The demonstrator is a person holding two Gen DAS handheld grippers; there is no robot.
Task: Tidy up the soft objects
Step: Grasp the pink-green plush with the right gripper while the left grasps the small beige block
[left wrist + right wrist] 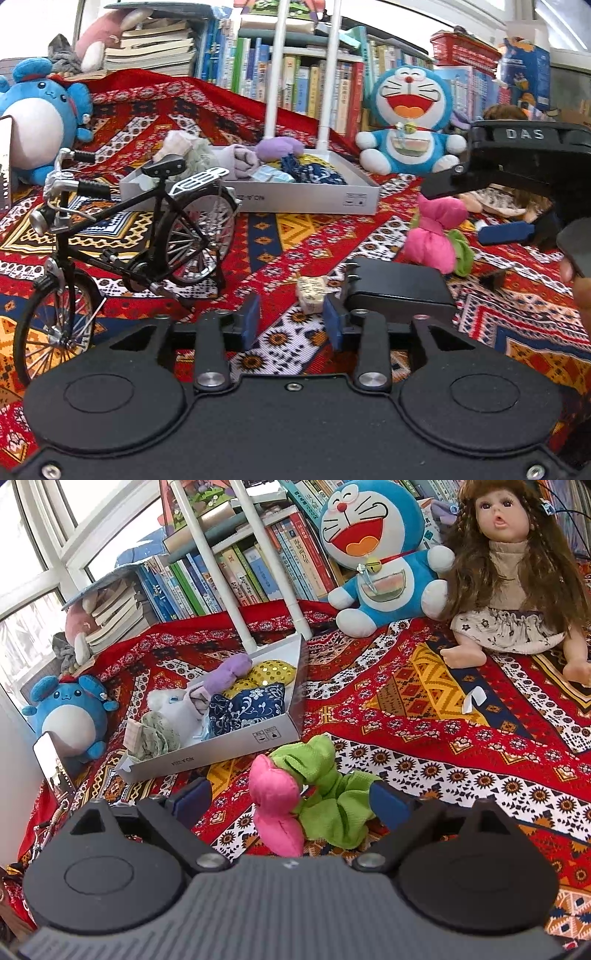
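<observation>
Left gripper (291, 319): jaws parted, nothing clamped, small cream patterned pouch (312, 293) just beyond. Right gripper (288, 799): jaws wide around pink-and-green cloth flower (295, 805), frame centre.

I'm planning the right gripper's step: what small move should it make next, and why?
Probably close the right gripper on the pink and green soft toy. Its jaws stand open with the toy lying on the cloth between the pads, not yet pressed. The white tray just beyond already holds other soft items, so a grip would let the toy go there.
</observation>
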